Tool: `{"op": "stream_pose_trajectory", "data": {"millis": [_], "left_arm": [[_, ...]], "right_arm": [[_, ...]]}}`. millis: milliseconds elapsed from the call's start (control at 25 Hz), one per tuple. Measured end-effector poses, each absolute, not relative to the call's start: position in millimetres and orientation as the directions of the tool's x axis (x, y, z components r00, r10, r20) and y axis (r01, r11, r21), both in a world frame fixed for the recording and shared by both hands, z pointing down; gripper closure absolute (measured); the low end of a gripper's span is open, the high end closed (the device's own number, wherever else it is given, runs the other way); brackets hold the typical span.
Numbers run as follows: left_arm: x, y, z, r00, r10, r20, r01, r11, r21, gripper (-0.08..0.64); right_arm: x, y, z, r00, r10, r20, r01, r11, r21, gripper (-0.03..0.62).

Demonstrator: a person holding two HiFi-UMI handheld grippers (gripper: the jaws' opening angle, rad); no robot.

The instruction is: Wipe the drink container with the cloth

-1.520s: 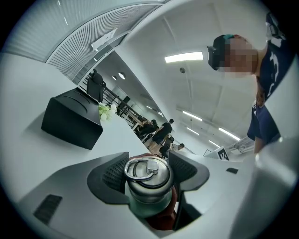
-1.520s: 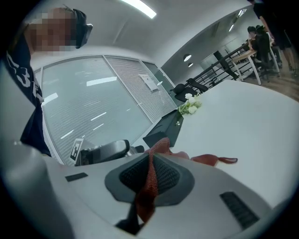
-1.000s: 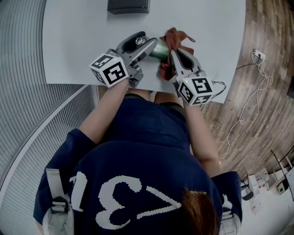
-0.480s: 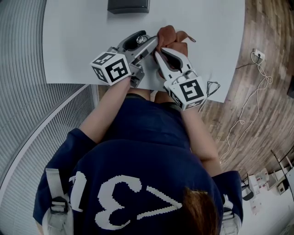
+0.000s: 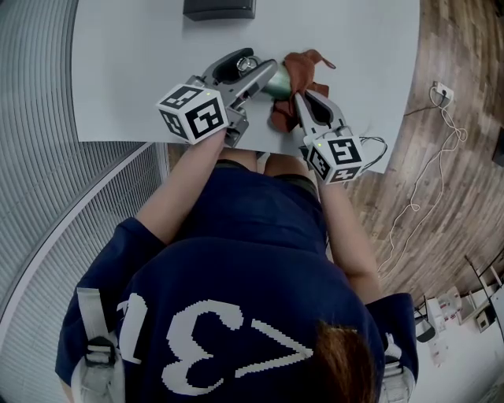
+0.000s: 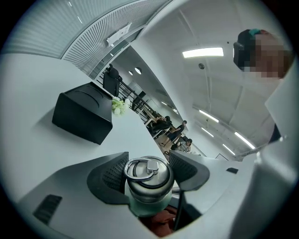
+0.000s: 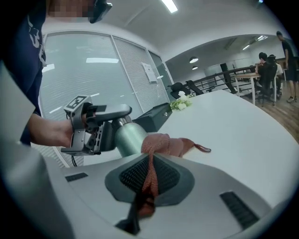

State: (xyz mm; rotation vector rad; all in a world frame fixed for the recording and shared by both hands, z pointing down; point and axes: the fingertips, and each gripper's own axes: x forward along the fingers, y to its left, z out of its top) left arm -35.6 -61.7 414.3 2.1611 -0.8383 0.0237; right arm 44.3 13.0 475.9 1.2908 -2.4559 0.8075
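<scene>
The left claw (image 6: 149,172) is clamped on the bottle (image 6: 148,186). Its two dark pads press on the neck, one on each side, just under the shiny metal lid. The lid has a ring on top. The bottle's body is green and it lies on its side in the claw, with the lid end toward the person.

The right claw (image 7: 149,175) is squeezed shut on the cloth (image 7: 163,144). A thin fold of the red-brown cloth runs down between its pads. The rest of the cloth is bunched up past the tips and touches the green side of the bottle near its far end. One little corner of the cloth sticks out to the side.

In the head view the two claws sit close together over the near edge of the white table (image 5: 134,71), left claw on the left, right claw on the right, with the bottle and cloth between their tips. I cannot tell if the bottle touches the table.

Farther back on the table is a black box (image 5: 220,9). Some small white flowers (image 7: 181,103) are near it. Beside the table is a wood floor (image 5: 465,94) with a thin cable (image 5: 429,181) lying on it.
</scene>
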Motion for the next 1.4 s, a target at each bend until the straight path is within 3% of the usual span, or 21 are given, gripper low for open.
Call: {"op": "stream_pose_trajectory", "data": {"millis": [120, 240, 560, 800, 1000, 1240, 1400], "left_arm": [[-34.3, -60.2, 412.8, 0.786, -0.549, 0.285, -0.578, -0.487, 0.655, 0.281], [-34.5, -59.7, 413.5, 0.785, -0.548, 0.288, -0.579, -0.487, 0.653, 0.281], [-36.9, -62.7, 418.6, 0.776, -0.555, 0.301, -0.586, -0.455, 0.671, 0.281], [-30.0, -62.6, 416.4, 0.779, -0.541, 0.318, -0.595, -0.475, 0.648, 0.281], [-33.7, -62.1, 417.6, 0.777, -0.544, 0.317, -0.591, -0.455, 0.666, 0.281], [-35.2, -60.7, 416.3, 0.781, -0.540, 0.314, -0.585, -0.459, 0.669, 0.281], [-37.4, -60.0, 418.9, 0.779, -0.542, 0.315, -0.588, -0.458, 0.667, 0.281]], "right_arm": [[49.9, 15.2, 488.6, -0.555, -0.663, 0.502, -0.831, 0.429, -0.354, 0.551], [44.8, 10.3, 477.1, -0.566, -0.678, 0.469, -0.823, 0.427, -0.376, 0.551], [-15.1, 0.9, 410.5, -0.679, -0.657, 0.327, -0.733, 0.635, -0.245, 0.551], [-31.2, 10.9, 411.3, -0.705, -0.626, 0.334, -0.698, 0.695, -0.172, 0.551], [-16.3, 26.4, 435.4, -0.678, -0.620, 0.396, -0.715, 0.680, -0.161, 0.551], [10.6, 47.7, 489.3, -0.589, -0.584, 0.559, -0.761, 0.633, -0.140, 0.551], [6.9, 49.3, 495.9, -0.575, -0.574, 0.583, -0.762, 0.636, -0.126, 0.551]]}}
